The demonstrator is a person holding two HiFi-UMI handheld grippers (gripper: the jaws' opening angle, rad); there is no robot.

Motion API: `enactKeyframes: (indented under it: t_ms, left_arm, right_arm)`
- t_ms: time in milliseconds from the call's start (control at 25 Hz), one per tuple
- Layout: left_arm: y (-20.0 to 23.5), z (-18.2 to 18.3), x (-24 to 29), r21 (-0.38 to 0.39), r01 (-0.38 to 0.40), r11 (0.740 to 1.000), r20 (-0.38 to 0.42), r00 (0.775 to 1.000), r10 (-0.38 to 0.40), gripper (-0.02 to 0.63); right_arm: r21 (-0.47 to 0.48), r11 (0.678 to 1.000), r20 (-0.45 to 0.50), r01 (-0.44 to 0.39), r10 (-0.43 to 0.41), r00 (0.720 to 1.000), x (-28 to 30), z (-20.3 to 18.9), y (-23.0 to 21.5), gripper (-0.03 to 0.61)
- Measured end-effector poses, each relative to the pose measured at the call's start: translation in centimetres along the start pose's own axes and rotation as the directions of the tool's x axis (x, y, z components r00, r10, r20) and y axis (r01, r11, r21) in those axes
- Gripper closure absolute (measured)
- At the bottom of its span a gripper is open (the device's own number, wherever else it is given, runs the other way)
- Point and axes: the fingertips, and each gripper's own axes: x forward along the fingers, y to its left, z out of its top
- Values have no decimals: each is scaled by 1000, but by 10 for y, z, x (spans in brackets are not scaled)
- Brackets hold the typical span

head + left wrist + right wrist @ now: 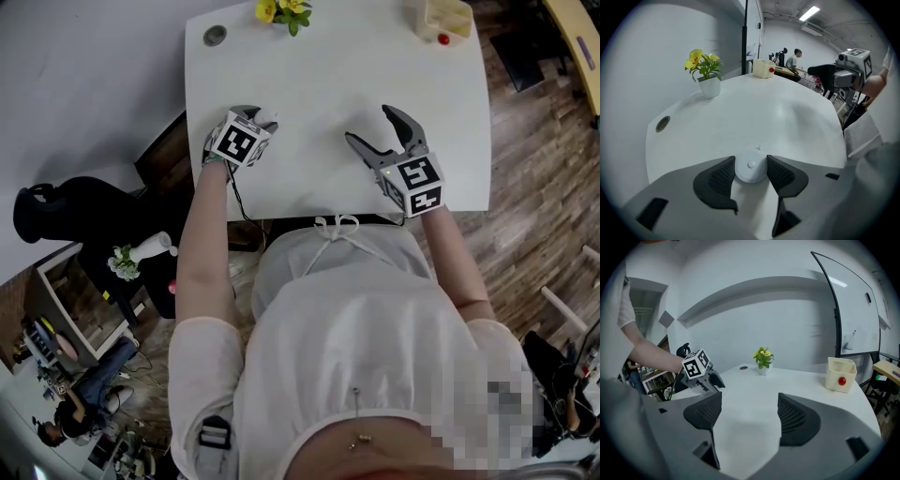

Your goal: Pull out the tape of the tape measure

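Observation:
A small round white tape measure lies on the white table near its left front part. My left gripper has a dark pad against each side of the disc and is shut on it. In the head view the tape measure peeks out at the tip of the left gripper. No tape shows outside the case. My right gripper hovers over the table's front right with its jaws wide apart and nothing between them. It faces the left gripper.
A potted yellow flower stands at the table's far edge, and a cream box with a red knob at the far right corner. A round grommet sits in the far left corner. The person's body is against the table's front edge.

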Motion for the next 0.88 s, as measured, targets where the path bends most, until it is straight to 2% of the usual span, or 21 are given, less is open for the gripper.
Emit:
enactKeyframes:
  t_ms: [160,320,480,640,880]
  left_arm:
    - [-13,8,-12,56,11,998,37,999,-13,387]
    - [-33,33,-41,137,12,991,102,994,-26,387]
    - [-63,60,-69,213,39,976,162,984,-75,387]
    - [-92,79,-86,302,64,951,166,979,-118,387]
    - [-131,90,-97,416,128,900,135,970,-200,387]
  right_arm:
    - [-26,1000,-8,-10,10,1000,-1,8,6,210]
    - [-36,998,-26,-47,46,999,0,13,17,222]
    - [-79,993,-56,-93,89,994,1,18,33,228]
    - [-139,976,-91,-165,153,984,-2,23,51,269]
    - [-226,929,-173,-293,257,951,1,18,79,345]
